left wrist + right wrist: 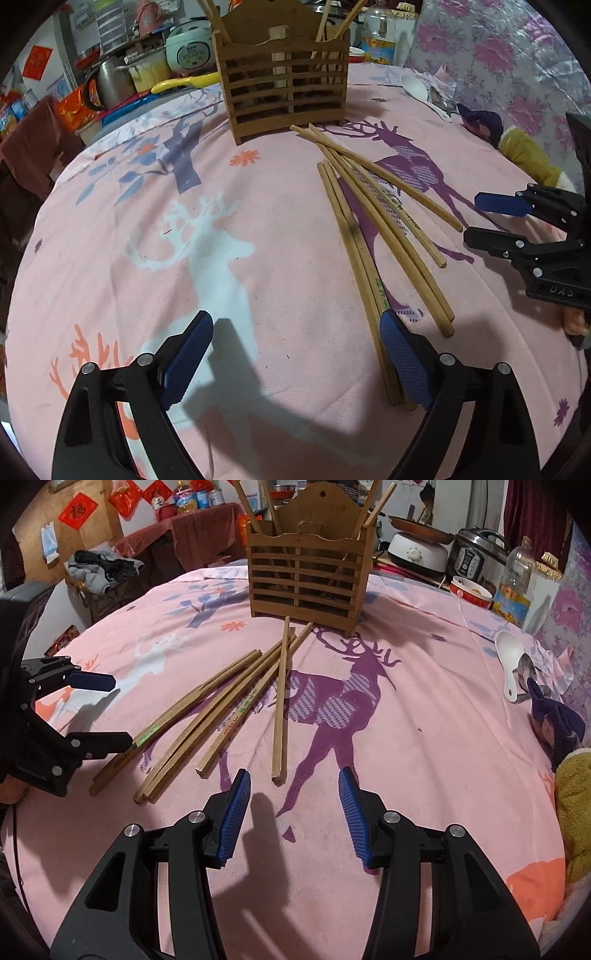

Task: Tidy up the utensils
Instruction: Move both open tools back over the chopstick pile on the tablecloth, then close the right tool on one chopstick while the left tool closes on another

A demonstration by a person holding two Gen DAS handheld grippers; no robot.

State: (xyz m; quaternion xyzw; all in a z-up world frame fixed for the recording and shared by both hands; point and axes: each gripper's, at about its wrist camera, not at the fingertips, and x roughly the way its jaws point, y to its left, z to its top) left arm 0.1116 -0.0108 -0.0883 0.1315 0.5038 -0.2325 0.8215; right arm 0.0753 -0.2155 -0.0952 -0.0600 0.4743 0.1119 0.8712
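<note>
Several wooden chopsticks (373,221) (221,709) lie fanned out on the pink deer-print cloth (258,258) (424,738), in front of a slatted wooden utensil holder (284,85) (308,576) with a few chopsticks standing in it. My left gripper (295,354) (120,710) is open wide. The near end of one chopstick pair lies just inside its right finger (402,358). My right gripper (295,805) (476,218) is open over bare cloth, just short of the nearest chopstick ends, with nothing between its pads. A white spoon (417,90) (509,657) and a metal spoon (526,668) lie at the far right.
A purple sock (554,720) and a yellow cloth (576,805) (524,155) sit at the right edge. Beyond the table's far edge stand a rice cooker (188,46), a pressure cooker (476,554), an oil bottle (517,583), a red bowl (471,590) and a kettle (110,79).
</note>
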